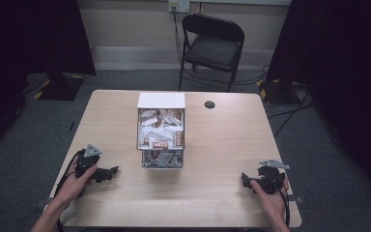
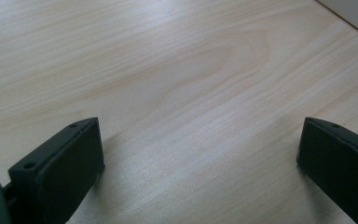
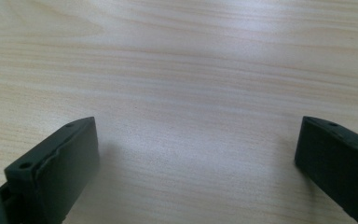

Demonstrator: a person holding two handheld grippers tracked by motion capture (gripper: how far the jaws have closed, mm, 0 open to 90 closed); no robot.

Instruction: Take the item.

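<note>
Midway between tongs (image 1: pixel 112 170), box (image 1: pixel 161 126).

Your left gripper (image 1: pixel 110 172) rests on the table (image 1: pixel 222 145) near its left edge, your right gripper (image 1: pixel 248 181) near the right edge, both pointing inward. Between them, well apart from each, stands a clear box (image 1: pixel 161 137) full of small packets, its white lid (image 1: pixel 161 100) raised behind. A black chair (image 1: pixel 211 46) stands beyond the table.
</note>
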